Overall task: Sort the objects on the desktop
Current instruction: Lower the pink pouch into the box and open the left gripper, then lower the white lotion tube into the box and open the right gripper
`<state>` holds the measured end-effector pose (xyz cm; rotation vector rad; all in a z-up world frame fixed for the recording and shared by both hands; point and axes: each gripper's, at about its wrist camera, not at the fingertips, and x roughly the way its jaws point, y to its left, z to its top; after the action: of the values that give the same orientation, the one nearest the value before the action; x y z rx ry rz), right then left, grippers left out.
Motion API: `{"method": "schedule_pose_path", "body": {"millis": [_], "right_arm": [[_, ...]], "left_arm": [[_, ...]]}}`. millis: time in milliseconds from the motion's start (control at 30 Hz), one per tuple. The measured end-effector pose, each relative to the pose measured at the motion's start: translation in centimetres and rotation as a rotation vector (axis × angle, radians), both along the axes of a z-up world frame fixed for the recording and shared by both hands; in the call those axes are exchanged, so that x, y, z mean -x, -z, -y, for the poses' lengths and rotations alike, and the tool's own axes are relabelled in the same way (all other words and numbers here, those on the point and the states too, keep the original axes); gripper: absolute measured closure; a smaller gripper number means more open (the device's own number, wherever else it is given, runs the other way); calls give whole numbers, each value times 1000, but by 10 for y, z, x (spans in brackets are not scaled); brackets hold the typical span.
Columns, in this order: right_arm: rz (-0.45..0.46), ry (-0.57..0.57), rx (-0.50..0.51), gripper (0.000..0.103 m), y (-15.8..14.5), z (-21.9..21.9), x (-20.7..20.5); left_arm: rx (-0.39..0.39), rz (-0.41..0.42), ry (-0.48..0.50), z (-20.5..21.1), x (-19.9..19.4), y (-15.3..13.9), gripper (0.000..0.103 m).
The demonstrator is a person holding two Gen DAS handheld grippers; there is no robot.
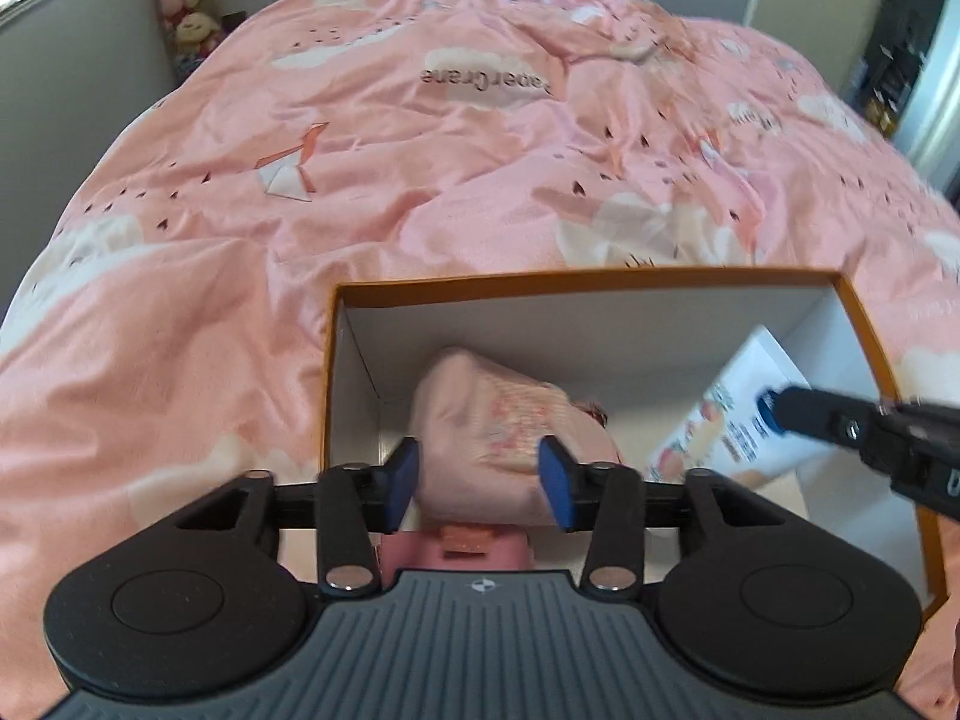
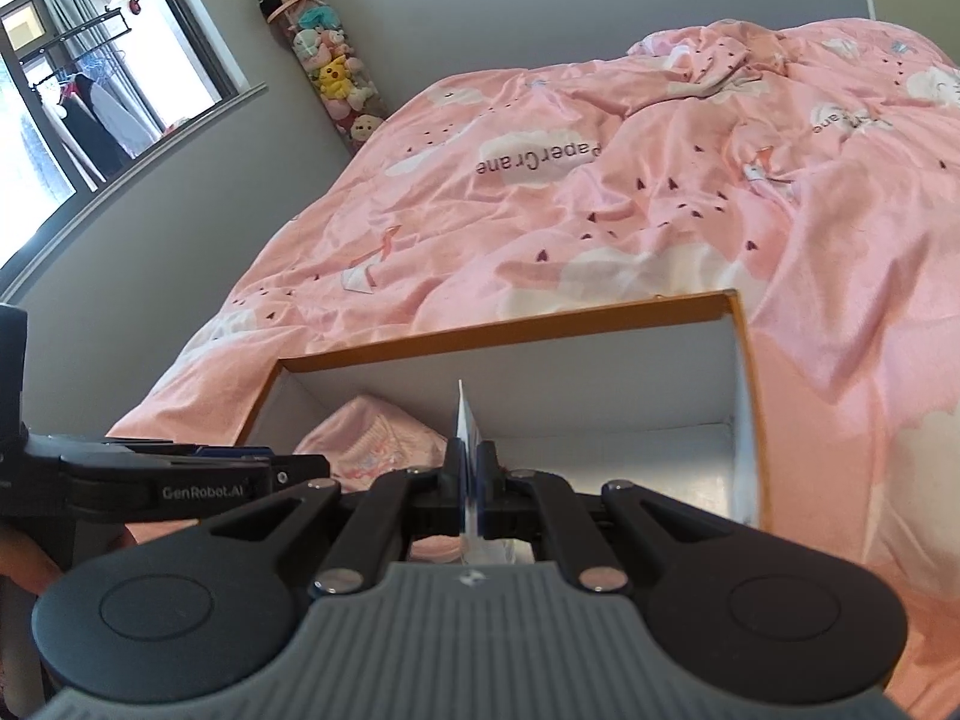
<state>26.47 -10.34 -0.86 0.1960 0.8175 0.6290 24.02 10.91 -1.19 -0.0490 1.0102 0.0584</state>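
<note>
An open box with an orange rim (image 1: pixel 576 279) and white walls lies on the bed. Inside it rests a soft pink pouch (image 1: pixel 480 414). My left gripper (image 1: pixel 478 480) hovers over the pouch with its blue pads (image 1: pixel 402 477) apart on either side of it, not pressing it. A pink case with a clasp (image 1: pixel 468 543) shows just under that gripper. My right gripper (image 2: pixel 471 474) is shut on a flat white packet (image 2: pixel 463 420), seen edge-on above the box rim (image 2: pixel 510 330). From the left wrist view the packet (image 1: pixel 735 396) hangs tilted inside the box's right half, with the right gripper (image 1: pixel 774 411) on it.
A crumpled pink duvet (image 1: pixel 360 180) covers the bed all around the box. A tall clear tube of plush toys (image 2: pixel 324 60) stands in the far corner by the grey wall, next to a window (image 2: pixel 90 72). My left gripper (image 2: pixel 288 471) reaches in from the left of the right wrist view.
</note>
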Motion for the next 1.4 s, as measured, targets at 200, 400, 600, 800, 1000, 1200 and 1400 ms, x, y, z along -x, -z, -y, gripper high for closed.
{"method": "schedule_pose_path", "body": {"millis": [200,400,600,800,1000,1200,1400], "right_arm": [[-2,-8,26,101,3,-14,-6],[-18,-29,6,100,4,-27,-11],[-7,-58,3,100,5,-34,-9],[-35,-41,-7,100,6,-25,-9],[-54,-39,-22,100,10,-24,-10],[-45,-61,-19,100,-3,-21,5],[-45,-119,23,100,-4,-21,36]], "left_arm": [[-111,-48,41,10,-12,17,65],[-193,-80,44,8,-18,33,66],[-235,-114,65,14,-28,43,66],[-356,-145,82,28,-37,62,66],[-425,-178,120,30,-41,71,66],[-307,-66,101,19,-27,47,66],[-129,111,58,7,15,-6,66]]}}
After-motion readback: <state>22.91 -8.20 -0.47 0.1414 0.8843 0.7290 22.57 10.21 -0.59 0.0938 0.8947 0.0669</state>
